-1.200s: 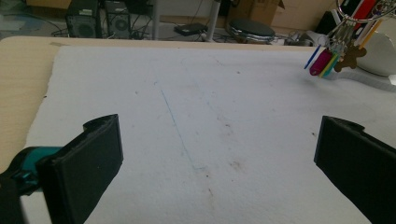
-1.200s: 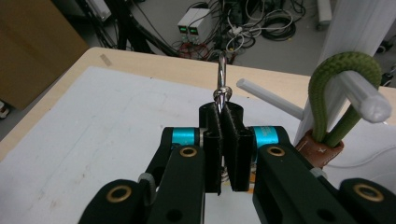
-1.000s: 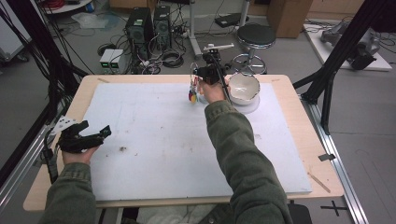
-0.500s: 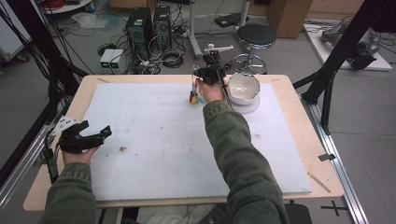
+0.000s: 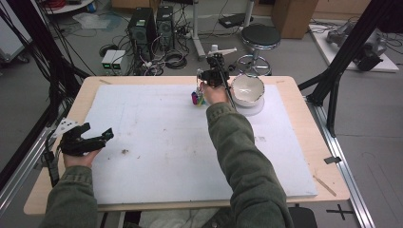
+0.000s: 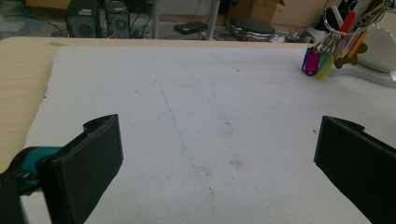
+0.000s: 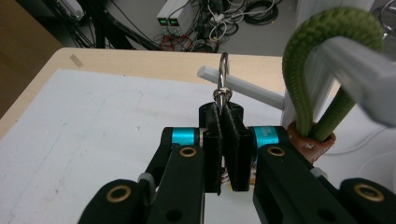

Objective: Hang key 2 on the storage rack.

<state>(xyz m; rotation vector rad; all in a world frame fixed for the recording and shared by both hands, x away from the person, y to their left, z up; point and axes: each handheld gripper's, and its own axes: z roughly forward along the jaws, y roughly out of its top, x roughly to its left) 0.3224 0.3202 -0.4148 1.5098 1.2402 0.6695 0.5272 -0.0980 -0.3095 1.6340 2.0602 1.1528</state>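
Keyring (image 7: pixel 223 77) pinched in clenched right gripper (image 7: pixel 224 109) at table's twelve o'clock; light, slippery steel, tags (image 5: pixel 197 98) probably dangling loose. Left gripper (image 6: pixel 217 154) released, idle.

High view looks down; both tool views, close and low, share the white mat (image 5: pixel 157 142).

We see a bunch of keys (image 6: pixel 327 51) with purple, yellow-green, red and orange tags on a silver ring (image 7: pixel 223 77), beside a white bowl (image 5: pixel 247 89) on a white mat (image 5: pixel 157 142) marked with a thin blue line and brownish smudges. The table (image 5: pixel 309 142) is pale wood, and our sleeves (image 5: pixel 242 156) are olive green. The right gripper (image 7: pixel 226 116) and left gripper (image 5: pixel 85 141) are black with teal bands, and a knitted green cord (image 7: pixel 322 37) loops over a grey-white rod (image 7: pixel 243 86).
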